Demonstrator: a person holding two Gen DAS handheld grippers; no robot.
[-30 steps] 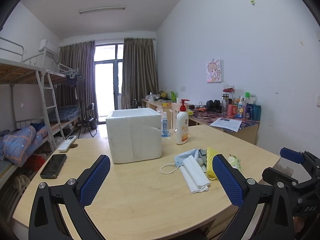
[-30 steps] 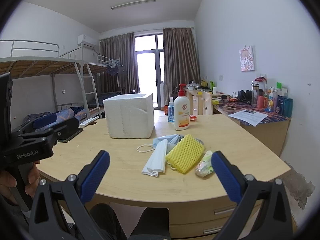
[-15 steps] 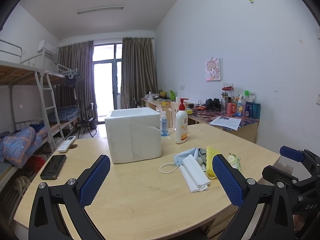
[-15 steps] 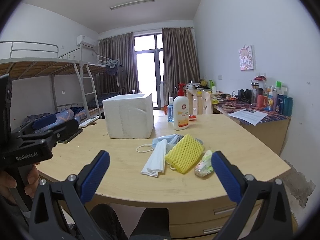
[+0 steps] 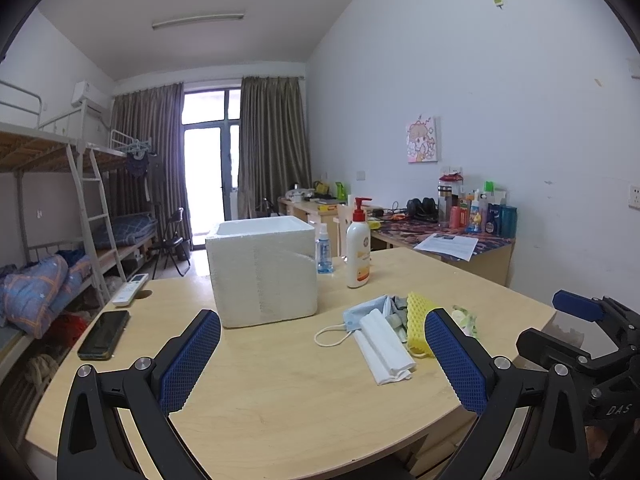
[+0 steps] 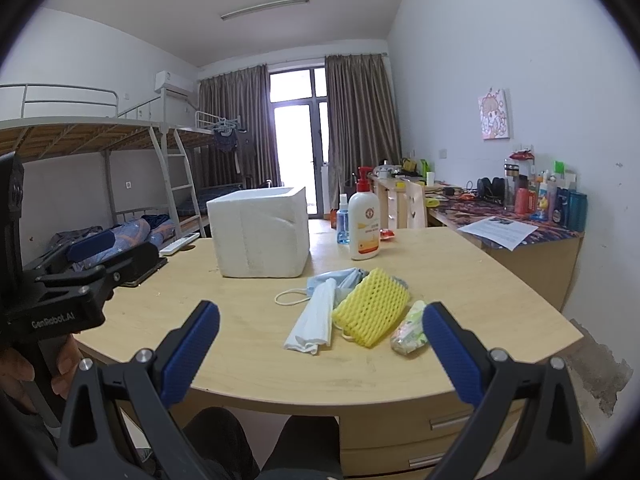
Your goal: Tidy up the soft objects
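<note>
At the far left of the wooden counter (image 5: pixel 280 392) lie a white remote control (image 5: pixel 130 289) near the back edge and a black phone (image 5: pixel 104 335) closer to the front. Right of them stands a white foam box (image 5: pixel 262 270), open at the top, with a small blue spray bottle (image 5: pixel 323 254) and a white pump bottle (image 5: pixel 358 256) with a red head just behind its right side.

The left tool (image 5: pixel 320 360) hangs over the near edge of the counter, its blue-padded jaws spread wide with nothing between them.

The soft things sit in a loose pile right of the box, toward the front right of the counter: a light blue face mask (image 6: pixel 332 280) with its white ear loop trailing left, a folded white cloth (image 6: pixel 314 322) lying over it, a yellow foam net sleeve (image 6: pixel 372 306) touching the cloth's right side, and a small clear packet (image 6: pixel 408 328) just beside the sleeve.

The right tool (image 6: pixel 320 356) is held in front of the counter edge, jaws likewise wide apart and holding nothing, with the pile well ahead of them.
</note>
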